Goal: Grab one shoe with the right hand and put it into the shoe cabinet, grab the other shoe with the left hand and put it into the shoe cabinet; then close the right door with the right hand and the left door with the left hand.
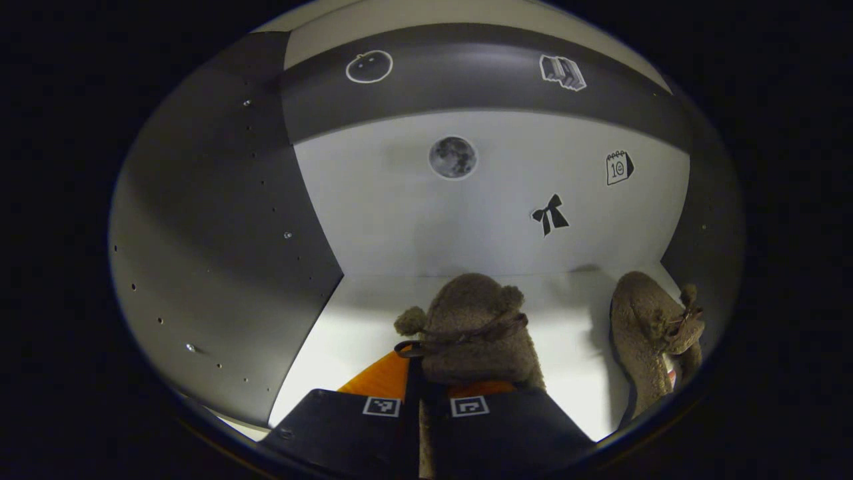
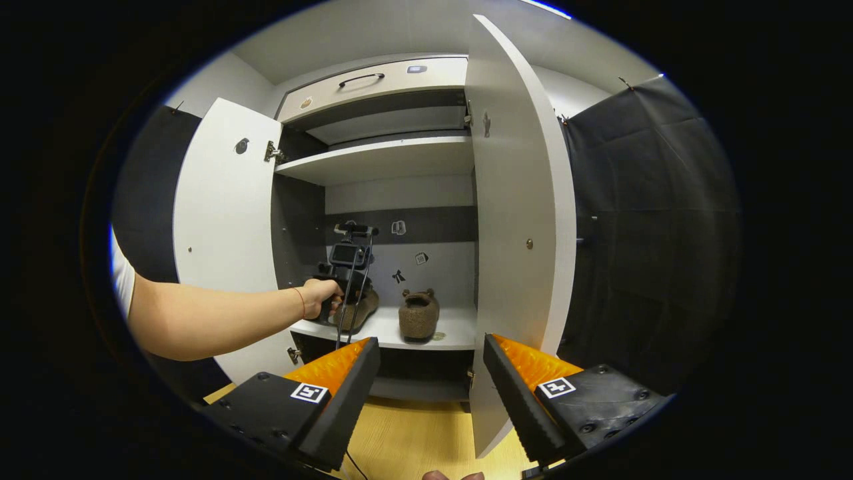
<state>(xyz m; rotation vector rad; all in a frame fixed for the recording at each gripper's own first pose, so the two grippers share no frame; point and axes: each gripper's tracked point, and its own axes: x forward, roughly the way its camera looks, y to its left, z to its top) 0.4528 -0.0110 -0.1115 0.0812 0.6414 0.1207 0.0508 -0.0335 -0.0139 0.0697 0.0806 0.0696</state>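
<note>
A brown fuzzy shoe [image 1: 476, 333] with a tied lace is pinched at its near edge by my left gripper [image 1: 418, 377], inside the shoe cabinet, low over the white shelf [image 1: 346, 320]. Whether it rests on the shelf I cannot tell. The second brown shoe [image 1: 650, 333] stands on the same shelf to the right, by the side wall. In the right gripper view, my right gripper [image 2: 432, 347] hangs open and empty in front of the cabinet. A hand [image 2: 320, 293] holds the left gripper [image 2: 348, 277] over one shoe [image 2: 360, 312], beside the other shoe [image 2: 418, 315].
Both cabinet doors are swung open: the left door [image 2: 223, 233] and the right door [image 2: 516, 233], whose edge is near my right gripper. A higher shelf [image 2: 380, 160] and a drawer [image 2: 373, 83] sit above. Wooden floor [image 2: 413, 433] lies below. Stickers dot the cabinet's back wall [image 1: 400, 213].
</note>
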